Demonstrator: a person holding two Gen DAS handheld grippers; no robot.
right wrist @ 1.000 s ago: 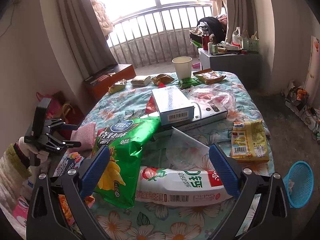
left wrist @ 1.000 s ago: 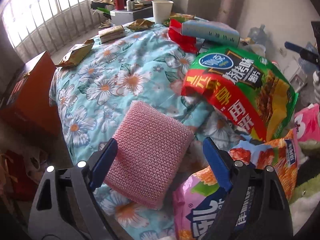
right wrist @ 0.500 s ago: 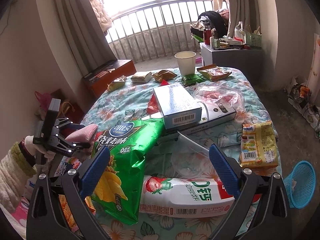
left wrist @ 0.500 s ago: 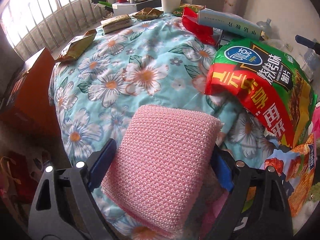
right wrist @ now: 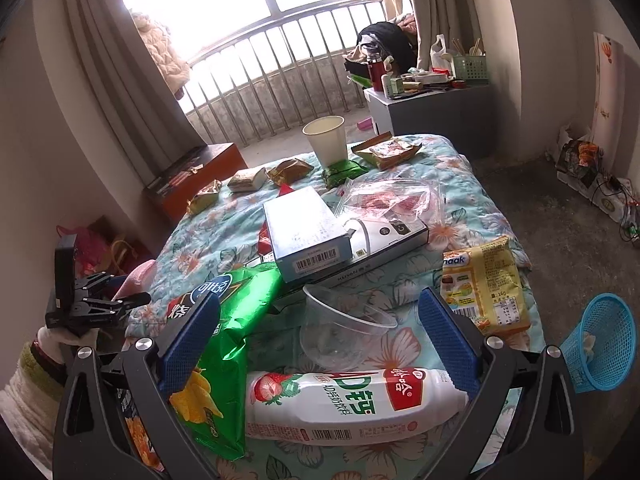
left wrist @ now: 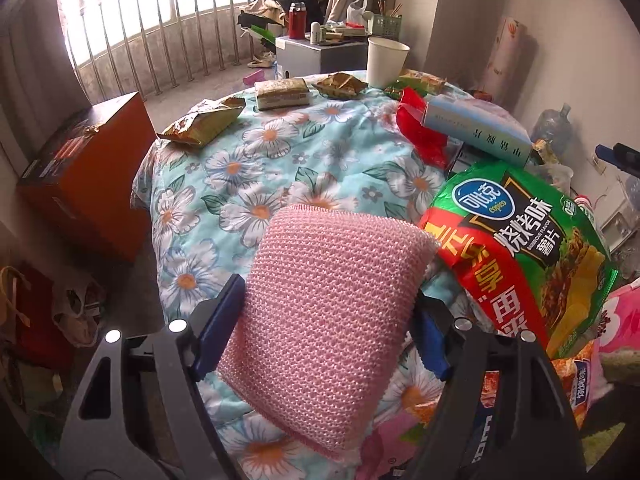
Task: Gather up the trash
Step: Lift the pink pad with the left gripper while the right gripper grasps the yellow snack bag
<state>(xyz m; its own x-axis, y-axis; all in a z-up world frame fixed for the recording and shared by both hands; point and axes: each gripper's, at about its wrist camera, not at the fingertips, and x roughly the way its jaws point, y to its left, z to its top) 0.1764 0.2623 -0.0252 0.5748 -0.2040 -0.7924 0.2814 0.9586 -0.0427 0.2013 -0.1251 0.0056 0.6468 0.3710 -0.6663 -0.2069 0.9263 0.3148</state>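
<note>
The left gripper (left wrist: 326,334) is clamped on one pink sponge (left wrist: 328,312), both blue pads pressed against its sides, holding it above the near edge of the flowered tablecloth (left wrist: 280,152). Just right of the sponge lies one green chip bag (left wrist: 520,248). Beyond the chip bag sits one pale blue box (left wrist: 476,130) resting on a red wrapper (left wrist: 420,132). Farther from the sponge, three small snack packets lie in a row: a gold one (left wrist: 202,122), a flat one (left wrist: 282,93) and another gold one (left wrist: 340,85). One white paper cup (left wrist: 387,62) stands at the far edge of the cloth.

The right gripper (right wrist: 320,342) hangs with its fingers wide apart, holding nothing. Between them lies one white drink bottle (right wrist: 352,404) on its side, and just beyond it one clear plastic cup (right wrist: 340,332), tipped over. Right of the bottle is one yellow snack packet (right wrist: 486,284). One blue mesh basket (right wrist: 604,340) sits off the table, right of that packet.
</note>
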